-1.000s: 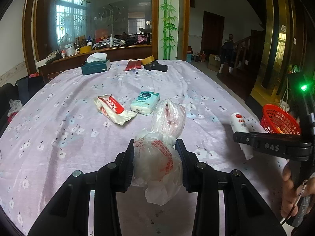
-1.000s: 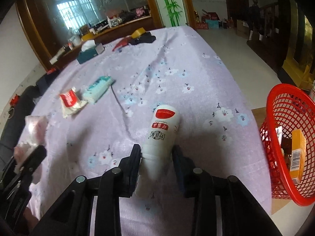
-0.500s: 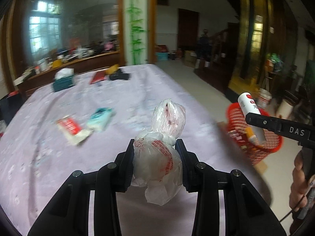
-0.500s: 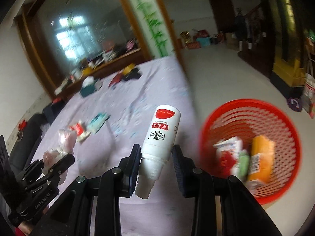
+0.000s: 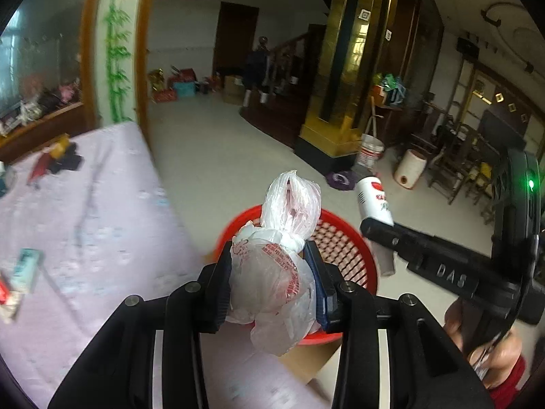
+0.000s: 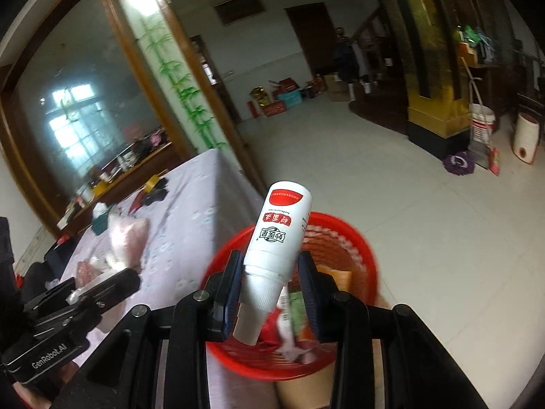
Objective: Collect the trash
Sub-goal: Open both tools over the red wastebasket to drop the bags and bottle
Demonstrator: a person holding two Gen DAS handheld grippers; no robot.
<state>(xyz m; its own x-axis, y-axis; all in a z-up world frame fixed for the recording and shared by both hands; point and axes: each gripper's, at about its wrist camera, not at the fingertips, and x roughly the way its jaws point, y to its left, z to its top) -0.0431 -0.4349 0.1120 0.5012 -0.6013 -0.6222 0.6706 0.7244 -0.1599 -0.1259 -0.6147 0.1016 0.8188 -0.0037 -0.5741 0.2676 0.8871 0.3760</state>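
Here each gripper clamps its trash, left gripper (image 5: 272, 283) bag (image 5: 272, 272), right gripper (image 6: 270, 293) bottle (image 6: 276, 242).

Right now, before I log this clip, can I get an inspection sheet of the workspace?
Surface: table under lilac flowered cloth, blurred.
Job's things: knotted white plastic bag; white squeeze bottle with red label; round red mesh basket holding packaging.
Clutter: small packets near the cloth's edge; dark items at the far end.
Grippers: left hand-held gripper clamps the bag; right hand-held gripper clamps the bottle; both over the basket.
Cables: nothing seen.
Surroundings: tiled floor, gold pillar, white bucket, purple mop.
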